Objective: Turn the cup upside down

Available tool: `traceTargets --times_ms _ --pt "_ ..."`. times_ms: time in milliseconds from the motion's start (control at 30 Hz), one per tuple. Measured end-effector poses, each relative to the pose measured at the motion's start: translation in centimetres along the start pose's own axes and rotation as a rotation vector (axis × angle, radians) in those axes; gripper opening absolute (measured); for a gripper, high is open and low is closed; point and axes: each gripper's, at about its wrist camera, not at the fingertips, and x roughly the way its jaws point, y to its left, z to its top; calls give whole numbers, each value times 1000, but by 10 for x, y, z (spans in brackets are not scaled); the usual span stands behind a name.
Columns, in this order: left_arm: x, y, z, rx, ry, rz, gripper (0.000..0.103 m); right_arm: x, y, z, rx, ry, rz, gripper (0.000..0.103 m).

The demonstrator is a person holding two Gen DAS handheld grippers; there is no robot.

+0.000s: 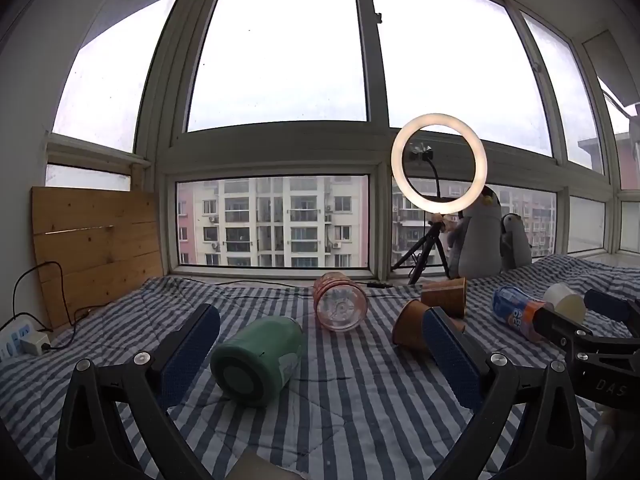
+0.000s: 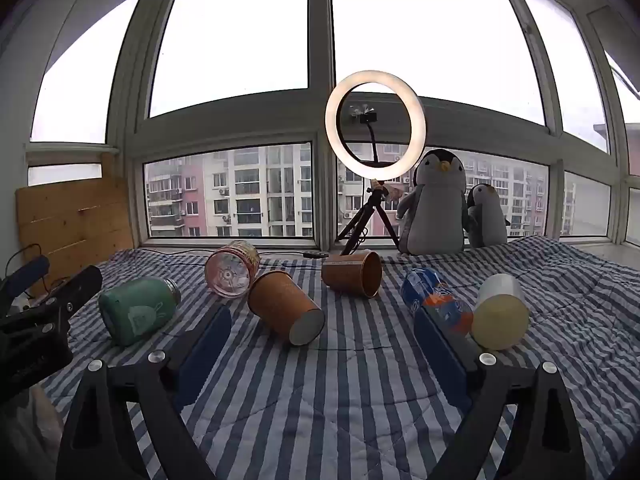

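My left tool (image 1: 320, 354) is wide open and holds nothing; its blue ribbed pads (image 1: 190, 346) stand on both sides of the green cup (image 1: 258, 360), near but not touching it. This cup is matte and round, and it lies on its side on the striped quilt (image 1: 352, 400), its flat bottom toward me. My right tool (image 2: 324, 348) is also wide open and empty. Between its pads lies a brown paper cup (image 2: 284, 306) on its side. Behind it lies a second brown cup (image 2: 354, 274), and to the left a clear pink ribbed cup (image 2: 232, 268). At the right lie a blue and orange cup (image 2: 436, 300) and a pale yellow cup (image 2: 500, 312), touching each other.
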Motion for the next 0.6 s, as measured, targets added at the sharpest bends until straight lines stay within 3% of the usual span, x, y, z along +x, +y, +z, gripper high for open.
traceTargets --times_ms 600 --pt "-1 3 0 -16 -8 0 102 1 0 1 -1 -8 -2 91"
